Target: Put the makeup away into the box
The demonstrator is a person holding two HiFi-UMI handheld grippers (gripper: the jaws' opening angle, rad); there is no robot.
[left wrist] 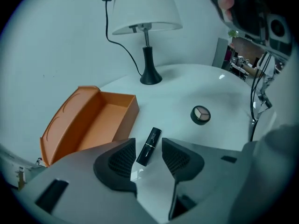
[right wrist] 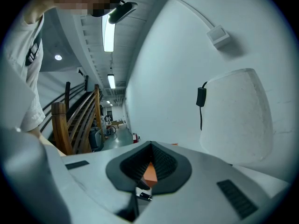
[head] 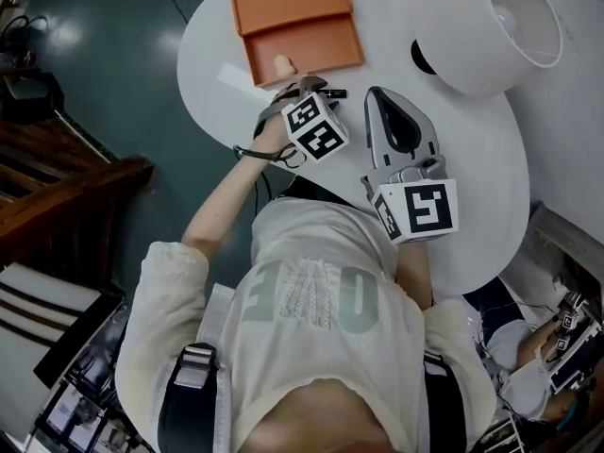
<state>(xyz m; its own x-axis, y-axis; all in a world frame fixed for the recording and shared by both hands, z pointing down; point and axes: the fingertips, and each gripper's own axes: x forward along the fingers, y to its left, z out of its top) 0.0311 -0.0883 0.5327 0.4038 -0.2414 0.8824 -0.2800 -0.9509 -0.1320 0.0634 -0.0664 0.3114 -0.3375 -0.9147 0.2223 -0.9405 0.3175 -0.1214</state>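
Now | L claw point(left wrist: 148, 143) released astride lipstick point(left wrist: 149, 146) | R claw point(right wrist: 150, 147) clenched | box point(left wrist: 91, 118) adj, lamp point(left wrist: 145, 10) behind, compact point(left wrist: 201, 115) nr

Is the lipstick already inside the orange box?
No, the lipstick lies on the white table between the left gripper's open jaws, outside the orange box.

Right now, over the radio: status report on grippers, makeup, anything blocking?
Left gripper open, straddling lipstick on table. Right gripper shut, empty. Box open; nothing blocking.
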